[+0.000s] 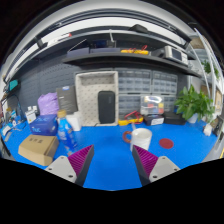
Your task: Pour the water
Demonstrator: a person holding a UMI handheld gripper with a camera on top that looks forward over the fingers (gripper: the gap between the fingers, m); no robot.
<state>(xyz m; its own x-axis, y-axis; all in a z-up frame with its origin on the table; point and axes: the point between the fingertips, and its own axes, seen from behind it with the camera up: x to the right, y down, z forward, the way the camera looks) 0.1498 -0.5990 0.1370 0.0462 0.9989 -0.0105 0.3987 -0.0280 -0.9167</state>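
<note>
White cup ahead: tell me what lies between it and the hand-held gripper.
Nothing: the gripper view shows only bare blue tabletop between the open hand-held gripper and the white cup, which stands just beyond its right finger.

At the bottom of the frame the tool [112,162] shows two light grey fingers with angular, wedge-shaped tips. Each finger [72,165] carries a magenta pad [145,160] on its inner face, marked with fine ribbed lines.
</note>
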